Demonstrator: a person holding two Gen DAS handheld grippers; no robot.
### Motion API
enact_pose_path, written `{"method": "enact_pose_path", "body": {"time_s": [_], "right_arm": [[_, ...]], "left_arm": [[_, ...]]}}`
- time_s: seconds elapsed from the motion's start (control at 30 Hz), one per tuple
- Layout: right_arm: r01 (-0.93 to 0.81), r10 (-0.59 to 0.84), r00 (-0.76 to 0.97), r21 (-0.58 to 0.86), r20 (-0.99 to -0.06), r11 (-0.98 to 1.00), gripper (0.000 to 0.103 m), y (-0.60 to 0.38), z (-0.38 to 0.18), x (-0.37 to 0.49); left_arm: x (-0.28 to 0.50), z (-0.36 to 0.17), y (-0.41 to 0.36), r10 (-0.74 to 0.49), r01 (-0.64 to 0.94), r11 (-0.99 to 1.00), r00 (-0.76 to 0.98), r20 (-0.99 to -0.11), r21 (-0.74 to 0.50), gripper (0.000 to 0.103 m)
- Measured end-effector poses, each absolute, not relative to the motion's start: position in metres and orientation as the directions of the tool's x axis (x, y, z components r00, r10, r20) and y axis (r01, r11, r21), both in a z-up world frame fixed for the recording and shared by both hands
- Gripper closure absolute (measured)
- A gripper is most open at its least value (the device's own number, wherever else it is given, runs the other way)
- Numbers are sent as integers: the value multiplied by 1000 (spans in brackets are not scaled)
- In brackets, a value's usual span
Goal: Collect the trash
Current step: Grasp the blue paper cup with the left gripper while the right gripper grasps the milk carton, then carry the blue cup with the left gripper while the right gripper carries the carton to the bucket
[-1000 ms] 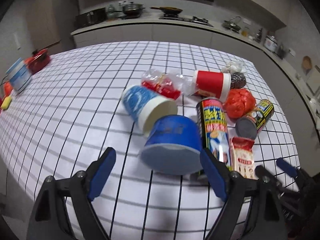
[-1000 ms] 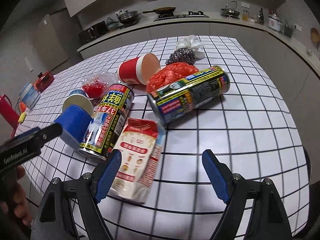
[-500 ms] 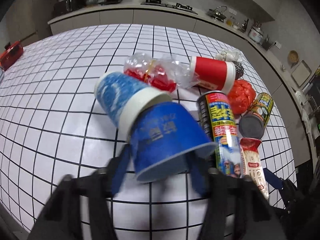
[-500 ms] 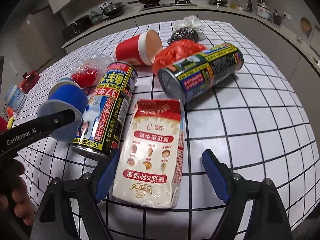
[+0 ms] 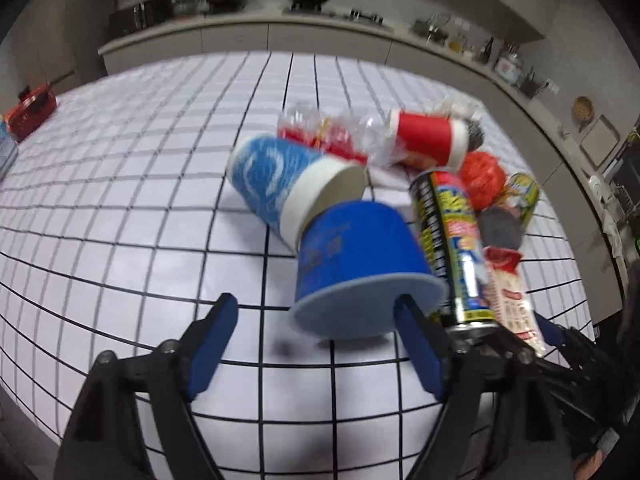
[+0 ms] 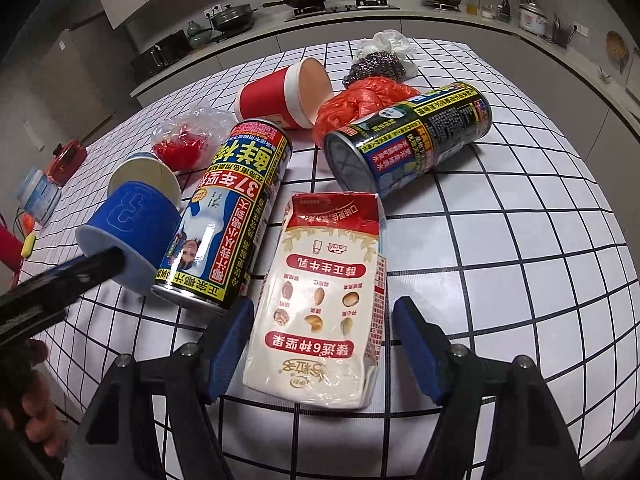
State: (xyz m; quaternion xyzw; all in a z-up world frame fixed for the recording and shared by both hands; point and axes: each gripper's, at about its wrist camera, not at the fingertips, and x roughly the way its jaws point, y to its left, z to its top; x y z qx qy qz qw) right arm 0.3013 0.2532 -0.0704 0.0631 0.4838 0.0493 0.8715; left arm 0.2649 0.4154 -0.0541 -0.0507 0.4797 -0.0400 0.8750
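Near table's front edge: left gripper (image 5: 316, 340) jaws wide, blue cup (image 5: 360, 264) just ahead; right gripper (image 6: 324, 344) jaws wide astride carton (image 6: 324, 300). Both likely light, crushable; take across middle, gently.

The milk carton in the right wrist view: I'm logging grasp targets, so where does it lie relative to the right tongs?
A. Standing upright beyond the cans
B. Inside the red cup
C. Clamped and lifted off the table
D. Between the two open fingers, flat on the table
D: the milk carton lies flat on the checked table, its near end between the spread fingers of the right tongs, which do not visibly touch it.
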Motion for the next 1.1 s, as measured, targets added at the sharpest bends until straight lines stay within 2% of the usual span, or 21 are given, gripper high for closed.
{"method": "enact_pose_path", "body": {"time_s": [0.07, 0.23, 0.4, 0.43, 0.47, 0.67, 0.77, 0.87, 1.1], "right_arm": [[-26, 155, 525, 167, -837, 986, 29, 252, -71, 302], [-32, 160, 526, 169, -836, 985, 29, 251, -70, 303], [-19, 141, 522, 154, -841, 988, 29, 250, -73, 304], [-18, 137, 523, 149, -841, 989, 29, 250, -73, 304], [-19, 127, 527, 137, -841, 990, 29, 251, -73, 304], [-26, 115, 535, 119, -837, 993, 29, 253, -74, 304], [-41, 106, 545, 100, -832, 994, 41, 256, -73, 302], [-51, 108, 561, 96, -821, 994, 46, 256, -70, 299], [-38, 120, 581, 121, -805, 992, 48, 247, -63, 289]], "left_arm": [[263, -46, 415, -133, 19, 989, 539, -832, -146, 12], [276, -37, 409, -177, -19, 975, 533, -827, -221, 11], [295, -52, 394, -131, 3, 989, 516, -847, -151, 11], [296, -56, 394, -137, 5, 988, 509, -850, -157, 14], [297, -59, 396, -145, 5, 986, 505, -851, -166, 20], [286, -60, 408, -150, -1, 984, 547, -823, -180, 22], [279, -58, 415, -154, -3, 982, 559, -815, -188, 23], [274, -53, 416, -158, 5, 982, 574, -803, -189, 23], [258, -37, 418, -178, 29, 979, 608, -773, -202, 23]]}}
